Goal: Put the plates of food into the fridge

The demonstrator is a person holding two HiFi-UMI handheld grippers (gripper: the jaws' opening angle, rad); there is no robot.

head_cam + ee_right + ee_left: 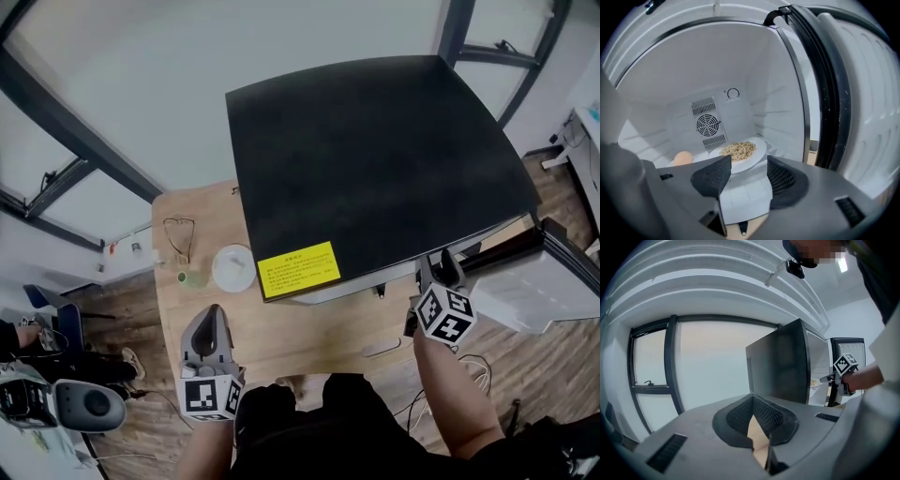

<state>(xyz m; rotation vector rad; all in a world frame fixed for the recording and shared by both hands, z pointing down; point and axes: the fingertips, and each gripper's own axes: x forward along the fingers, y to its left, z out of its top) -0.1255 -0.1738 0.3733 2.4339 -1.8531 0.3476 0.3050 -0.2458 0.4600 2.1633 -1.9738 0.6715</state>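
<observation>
In the right gripper view a white plate of pale grainy food (739, 151) rests on a shelf inside the open fridge (670, 93). My right gripper (747, 168) stands open just in front of it, and its pads (712, 176) do not touch the plate. The head view shows the right gripper (439, 274) at the fridge's front, under its black top (375, 159). A second white plate (232, 267) sits on the wooden table (309, 328). My left gripper (213, 319) hovers over the table near that plate, shut and empty, and in its own view its jaws (753, 414) point up at a window.
The fridge door (530, 281) hangs open to the right. A round tan item (683, 158) lies on the shelf left of the plate, below a fan grille (707, 124). A small green cup (190, 277) and a pair of glasses (180, 234) lie on the table.
</observation>
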